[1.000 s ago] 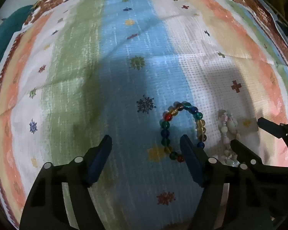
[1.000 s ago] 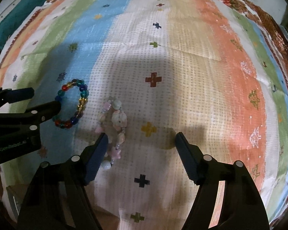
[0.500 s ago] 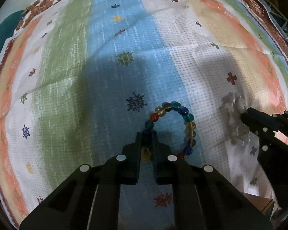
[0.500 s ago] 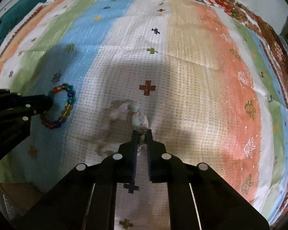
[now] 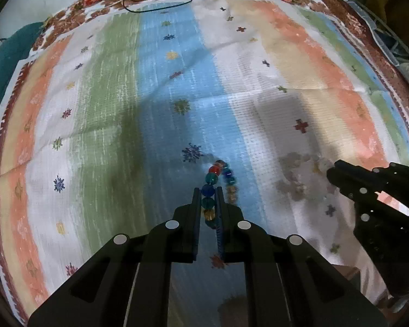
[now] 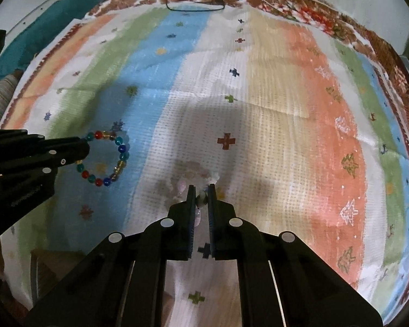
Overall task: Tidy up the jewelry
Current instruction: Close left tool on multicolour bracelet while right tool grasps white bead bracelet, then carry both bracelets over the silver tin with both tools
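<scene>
Left gripper (image 5: pixel 207 194): clamped on the multicoloured bead bracelet (image 6: pixel 114 158), beads pinched between its black fingers.
Multicoloured bead bracelet: a ring of glossy red, blue, green and amber beads, over the blue stripe of the striped cloth (image 5: pixel 155 87).
Pale bead bracelet (image 6: pixel 193 175): pinkish-white beads, blurred, over the white stripe, right of the coloured one.
Right gripper (image 6: pixel 201 194): clenched on a pale bead of that bracelet.
Left wrist view only: the coloured strand runs edge-on between the fingers, so its ring shape is hidden.
Right wrist view only: the whole coloured ring shows; a teal fabric (image 6: pixel 41 35) lies beyond the cloth's left edge.
Count: two bracelets, two grippers, one black cord (image 5: pixel 161 4) at the far edge.
</scene>
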Demonstrator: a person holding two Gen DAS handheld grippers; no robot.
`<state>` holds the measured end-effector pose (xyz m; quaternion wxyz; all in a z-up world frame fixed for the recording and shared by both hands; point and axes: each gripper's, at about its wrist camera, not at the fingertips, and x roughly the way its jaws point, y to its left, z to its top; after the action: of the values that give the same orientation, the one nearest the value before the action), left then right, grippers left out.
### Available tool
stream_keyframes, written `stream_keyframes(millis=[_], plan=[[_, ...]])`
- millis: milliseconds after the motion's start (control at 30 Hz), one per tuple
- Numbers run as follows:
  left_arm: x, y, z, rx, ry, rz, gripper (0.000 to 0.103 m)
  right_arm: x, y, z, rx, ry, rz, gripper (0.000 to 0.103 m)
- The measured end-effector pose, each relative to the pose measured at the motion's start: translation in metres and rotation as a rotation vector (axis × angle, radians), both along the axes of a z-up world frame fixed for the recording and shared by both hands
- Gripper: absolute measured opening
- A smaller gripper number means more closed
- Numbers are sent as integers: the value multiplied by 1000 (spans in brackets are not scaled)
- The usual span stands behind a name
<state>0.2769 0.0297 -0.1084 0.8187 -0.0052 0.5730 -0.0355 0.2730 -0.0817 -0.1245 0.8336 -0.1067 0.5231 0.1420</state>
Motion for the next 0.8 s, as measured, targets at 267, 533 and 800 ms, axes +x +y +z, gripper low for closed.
stream_keyframes(millis=[267,533,800], plan=[[-12,-7,20,-11,-48,1,9,-12,-5,17,33,-22,-6,10],[-28,-13,44,-32,-90,5,9,-27,-4,37,46,-72,14,10],[-46,-17,61,-33,-136,8,9,-40,-12,58,102,-122,-8,10]])
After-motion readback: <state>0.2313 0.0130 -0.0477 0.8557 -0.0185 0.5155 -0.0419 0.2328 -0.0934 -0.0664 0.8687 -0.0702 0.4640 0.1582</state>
